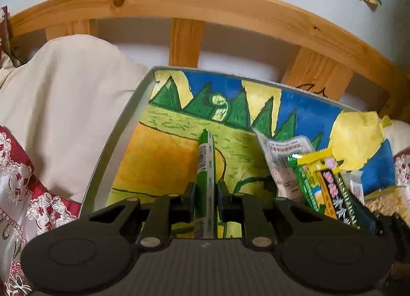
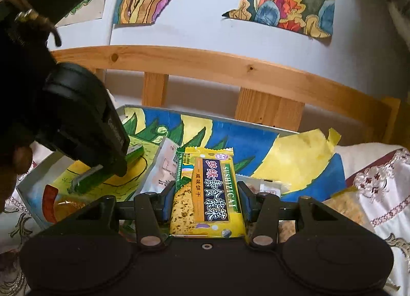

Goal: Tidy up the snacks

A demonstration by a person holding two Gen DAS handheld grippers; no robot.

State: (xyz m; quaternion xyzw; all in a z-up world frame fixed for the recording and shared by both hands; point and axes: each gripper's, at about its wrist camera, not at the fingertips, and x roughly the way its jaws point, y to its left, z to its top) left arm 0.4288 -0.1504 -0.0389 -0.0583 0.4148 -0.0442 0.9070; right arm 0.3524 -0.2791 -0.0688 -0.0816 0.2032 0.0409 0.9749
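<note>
Left wrist view: left gripper (image 1: 205, 201) clamps a green snack stick (image 1: 205, 167) over the painted box (image 1: 123, 126); right gripper (image 2: 206, 197) grasps a yellow cracker packet (image 2: 210, 193) above that box.

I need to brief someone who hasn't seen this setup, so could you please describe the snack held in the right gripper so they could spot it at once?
Find the shallow grey box lined with a bright painting, in front of the wooden bed rail. Over its near right part, the right gripper clamps a yellow biscuit packet. Unlike the slim green stick in the left gripper, it is wide and flat, with a dark purple label.
</note>
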